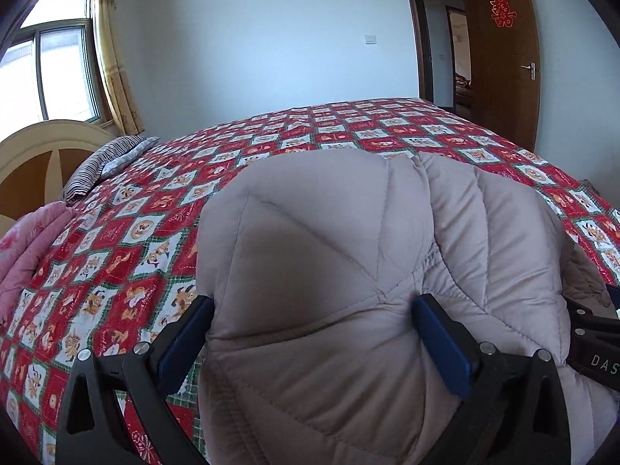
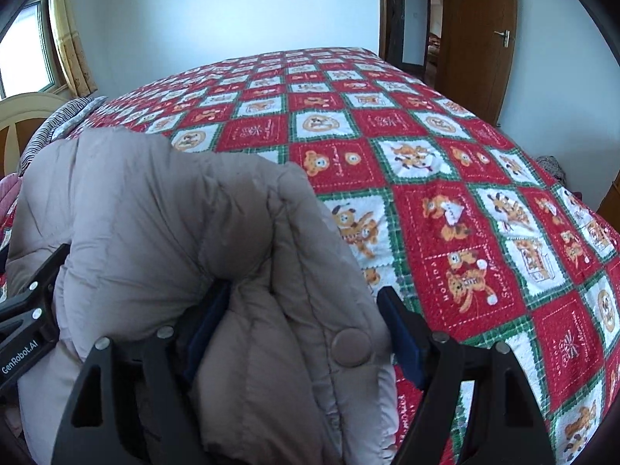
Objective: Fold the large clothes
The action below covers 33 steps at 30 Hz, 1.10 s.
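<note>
Garment: puffy beige quilted coat (image 1: 348,255), bunched and lifted off the bed near its near edge, held betw. both grippers; rounded snap button (image 2: 352,347) shows on the right-hand part.
Left gripper (image 1: 312,323): jaws set wide w/ a thick wad of coat filling the gap; blue pads press into the padding both sides, so it has hold of the coat.
Right gripper (image 2: 304,312): jaws also wide, clamped around a fat roll of coat by the snap; left pad is half buried in fabric.
Bed (image 2: 445,178): red/green/white cartoon-print cover, flat; far and right parts free of clothes.
Other stuff: striped pillow (image 1: 104,162) far left by the headboard (image 1: 35,155); pink quilt (image 1: 27,248) at left edge. Both well apart from the coat.
Step (judgement): looks like carry/reposition of a partly gathered coat prior to laying it down; how far the fold has got, can't tell.
Risk 1: slick, springy padding may creep out of the jaws, since they pinch bulk, not a seam or hem → one side drops, fold skews.
Risk 2: grippers sit near each other; pulling apart unevenly could twist the coat or undo layers.
Risk 3: setting down w/ trapped air → it puffs back open.
Risk 4: hidden sleeve/hem below the cameras could drag on the bed edge; not visible, so unsure.
</note>
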Each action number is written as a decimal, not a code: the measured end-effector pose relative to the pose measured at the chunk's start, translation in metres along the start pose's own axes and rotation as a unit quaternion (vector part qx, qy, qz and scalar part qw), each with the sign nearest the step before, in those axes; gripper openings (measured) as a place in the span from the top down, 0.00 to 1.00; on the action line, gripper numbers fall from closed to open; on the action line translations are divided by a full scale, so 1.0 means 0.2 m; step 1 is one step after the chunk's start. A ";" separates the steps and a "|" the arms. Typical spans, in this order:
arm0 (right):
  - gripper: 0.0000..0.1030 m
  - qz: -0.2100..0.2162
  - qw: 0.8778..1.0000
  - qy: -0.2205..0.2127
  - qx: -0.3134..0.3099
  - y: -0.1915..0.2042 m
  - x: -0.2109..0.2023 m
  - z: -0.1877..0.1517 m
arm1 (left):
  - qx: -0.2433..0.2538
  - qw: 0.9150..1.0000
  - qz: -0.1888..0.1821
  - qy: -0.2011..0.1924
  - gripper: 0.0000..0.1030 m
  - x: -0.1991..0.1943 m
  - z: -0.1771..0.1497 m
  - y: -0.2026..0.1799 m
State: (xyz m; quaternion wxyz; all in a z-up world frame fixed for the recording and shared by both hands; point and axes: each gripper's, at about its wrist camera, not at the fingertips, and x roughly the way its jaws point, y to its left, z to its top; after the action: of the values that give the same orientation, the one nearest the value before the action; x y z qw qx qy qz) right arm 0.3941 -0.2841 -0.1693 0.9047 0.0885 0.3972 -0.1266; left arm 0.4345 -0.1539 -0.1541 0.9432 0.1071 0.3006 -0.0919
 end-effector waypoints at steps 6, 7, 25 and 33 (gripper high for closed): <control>0.23 0.000 1.000 0.002 0.003 0.00 0.01 -0.02 | 0.004 1.000 0.001 -0.004 0.01 0.00 -0.01 0.00; 0.23 0.000 1.000 0.002 0.004 0.00 0.01 -0.03 | 0.005 1.000 0.000 -0.003 0.01 0.01 -0.01 0.00; 0.22 -0.011 1.000 0.008 0.000 0.01 0.02 -0.03 | 0.000 1.000 -0.013 0.012 0.01 0.05 -0.03 0.00; 0.22 -0.006 1.000 0.020 0.004 0.01 0.04 -0.03 | 0.001 0.999 -0.021 0.026 0.01 0.08 -0.03 0.00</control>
State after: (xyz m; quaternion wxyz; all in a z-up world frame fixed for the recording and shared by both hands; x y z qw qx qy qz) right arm 0.3954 -0.2823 -0.1785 0.8955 0.0916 0.4150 -0.1320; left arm 0.4441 -0.1535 -0.1684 0.9328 0.1035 0.3275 -0.1094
